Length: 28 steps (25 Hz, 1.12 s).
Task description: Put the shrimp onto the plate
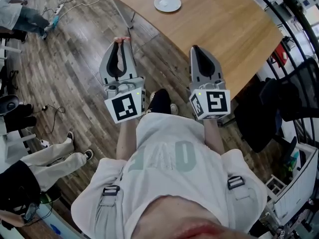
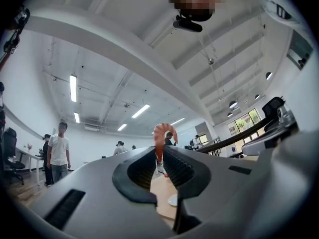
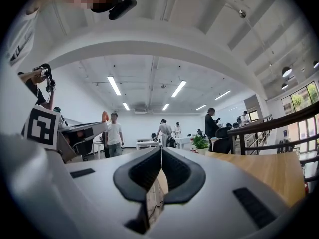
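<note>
An orange shrimp [image 2: 160, 138] is pinched by its tail between the tips of my left gripper [image 2: 160, 158], its curled body sticking out past the jaws. In the head view that left gripper [image 1: 121, 43] hangs over the wooden floor, short of the table, with the shrimp [image 1: 122, 39] at its tip. A small white plate [image 1: 167, 3] rests on the wooden table [image 1: 219, 29] far ahead. My right gripper [image 1: 195, 50] is level with the left one, near the table's edge, its jaws shut with nothing between them [image 3: 160, 151].
People stand about the room, one at the head view's left edge [image 1: 20, 16] and others in both gripper views. A black office chair [image 1: 279, 108] stands at the right by the table. Cables [image 1: 70, 6] lie on the floor at upper left.
</note>
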### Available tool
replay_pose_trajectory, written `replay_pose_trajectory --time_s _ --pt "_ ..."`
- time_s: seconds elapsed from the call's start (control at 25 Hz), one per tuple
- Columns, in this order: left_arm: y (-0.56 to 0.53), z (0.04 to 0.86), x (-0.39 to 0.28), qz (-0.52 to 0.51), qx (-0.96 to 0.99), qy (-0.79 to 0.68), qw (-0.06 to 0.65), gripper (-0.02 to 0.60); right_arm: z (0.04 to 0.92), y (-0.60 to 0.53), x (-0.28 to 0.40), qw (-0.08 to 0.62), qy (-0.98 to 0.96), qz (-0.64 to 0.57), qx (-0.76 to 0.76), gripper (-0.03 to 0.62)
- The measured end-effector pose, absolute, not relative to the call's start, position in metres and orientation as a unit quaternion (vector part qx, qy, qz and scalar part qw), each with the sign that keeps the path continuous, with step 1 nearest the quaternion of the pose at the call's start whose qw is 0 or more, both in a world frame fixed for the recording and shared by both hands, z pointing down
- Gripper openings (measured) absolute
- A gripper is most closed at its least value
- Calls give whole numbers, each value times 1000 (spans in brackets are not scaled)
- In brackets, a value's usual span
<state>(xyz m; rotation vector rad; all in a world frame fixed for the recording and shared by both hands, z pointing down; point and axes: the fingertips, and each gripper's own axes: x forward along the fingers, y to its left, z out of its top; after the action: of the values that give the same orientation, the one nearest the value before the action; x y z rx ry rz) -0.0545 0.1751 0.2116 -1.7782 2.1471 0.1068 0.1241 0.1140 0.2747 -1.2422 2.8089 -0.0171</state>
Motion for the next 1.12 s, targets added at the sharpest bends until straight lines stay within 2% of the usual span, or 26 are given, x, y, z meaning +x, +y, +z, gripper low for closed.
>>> replay_pose_trajectory --time_s 0.6,1.12 --pt "73 221 -98 50 -646 743 166 51 279 37 73 28 915 6 -402 20" --pt "-74 210 -180 61 -685 711 146 51 257 -100 -16 13 901 18 -433 20"
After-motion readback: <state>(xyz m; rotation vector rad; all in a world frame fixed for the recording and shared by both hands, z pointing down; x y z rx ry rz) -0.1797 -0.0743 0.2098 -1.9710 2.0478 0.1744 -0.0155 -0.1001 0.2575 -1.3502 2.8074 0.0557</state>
